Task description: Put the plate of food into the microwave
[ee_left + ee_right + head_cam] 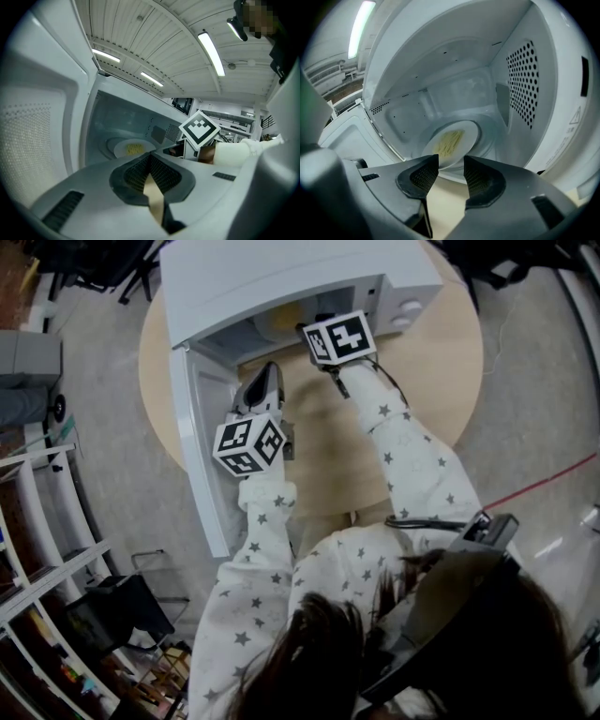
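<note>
**A:** Plate of food (469, 135) is lying flat on the glass turntable (488, 139) inside the microwave (281, 277), noodles (449, 141) on top. So what's left to spoil?

**B:** Mostly the way out. The right gripper (451, 165) sits at the cavity mouth. Its jaws are apart with nothing between them, and the near rim of the plate is just beyond the tips. A nudge forward instead of back would shove the plate off-centre or skid it toward the back wall (454, 93).

**A:** And the left gripper (149, 161)?

**B:** Jaws pressed together, empty, hovering over the table (441, 352) between the open door (202, 456) and the right sleeve (403, 437). I'd guess it's the one to swing the door.

**A:** Trouble there?

**B:** If the door comes round while the right gripper is in the opening, it catches the marker cube (337, 338) or the sleeve. A hard push with clenched jaws on a smooth door could also slip. Or it could slide the whole microwave across the round table, since nothing braces it.

**A:** Plate itself safe?

**B:** It looks settled, though I can't tell from these views whether it's centred. Off-centre, it might clip a wall when turning.
</note>
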{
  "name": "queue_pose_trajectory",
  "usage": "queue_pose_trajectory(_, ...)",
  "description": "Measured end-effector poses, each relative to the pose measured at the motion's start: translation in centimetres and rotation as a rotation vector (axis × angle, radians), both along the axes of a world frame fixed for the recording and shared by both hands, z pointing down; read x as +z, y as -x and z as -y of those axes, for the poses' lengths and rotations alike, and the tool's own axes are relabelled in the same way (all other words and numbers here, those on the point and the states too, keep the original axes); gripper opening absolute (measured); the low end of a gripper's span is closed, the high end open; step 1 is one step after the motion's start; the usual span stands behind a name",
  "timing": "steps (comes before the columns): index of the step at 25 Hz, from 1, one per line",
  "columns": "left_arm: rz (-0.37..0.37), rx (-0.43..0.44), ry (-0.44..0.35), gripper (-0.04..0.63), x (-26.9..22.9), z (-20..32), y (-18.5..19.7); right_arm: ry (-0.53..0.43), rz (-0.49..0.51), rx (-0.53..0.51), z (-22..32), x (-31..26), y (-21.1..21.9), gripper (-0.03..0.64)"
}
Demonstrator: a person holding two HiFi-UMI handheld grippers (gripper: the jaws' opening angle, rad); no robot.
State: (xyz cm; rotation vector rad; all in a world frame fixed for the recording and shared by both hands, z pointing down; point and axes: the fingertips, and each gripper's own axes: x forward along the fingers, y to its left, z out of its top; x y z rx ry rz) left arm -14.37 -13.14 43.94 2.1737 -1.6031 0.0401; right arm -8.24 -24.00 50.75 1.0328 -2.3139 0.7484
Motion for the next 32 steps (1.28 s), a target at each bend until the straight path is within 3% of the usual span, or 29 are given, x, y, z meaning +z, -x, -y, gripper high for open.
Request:
queue_pose_trajectory(4,-0.002,-0.005,0.009,0.002,0.3,0.0,0.0,0.012,0.073,0.111,1.2,0.1,-0.5,0.166)
queue_pose_trajectory(8,-0.004,-0.012,0.010,0.002,0.4,-0.2,0.3,0.052,0.225,0.187,1.6,-0.6,-0.8,0.166)
queue_pose_trajectory(15,-0.014,-0.007,0.002,0.002,0.1,-0.2,0.1,0.096,0.299,0.211,1.1,-1.2,-1.1,0.166)
queue_pose_trajectory(23,-0.027,-0.002,-0.007,0.002,-0.3,0.1,-0.2,0.154,0.538,0.103,-2.2,-4.4,-0.1,0.164)
queue_pose_trajectory(24,-0.028,-0.003,-0.008,0.002,-0.3,0.2,-0.2,0.156,0.566,0.096,-2.6,-5.0,-0.1,0.145)
queue_pose_trajectory(25,-0.030,-0.004,-0.010,0.002,-0.4,0.2,-0.2,0.154,0.588,0.093,-3.0,-5.5,-0.1,0.070)
queue_pose_trajectory(28,-0.043,-0.005,-0.020,0.002,-0.9,0.2,-0.4,0.151,0.636,0.077,-4.2,-6.8,-0.5,0.008)
queue_pose_trajectory(32,-0.048,0.002,-0.026,0.002,-1.8,-0.4,-1.4,0.167,0.694,0.061,-6.3,-8.3,-1.6,0.006)
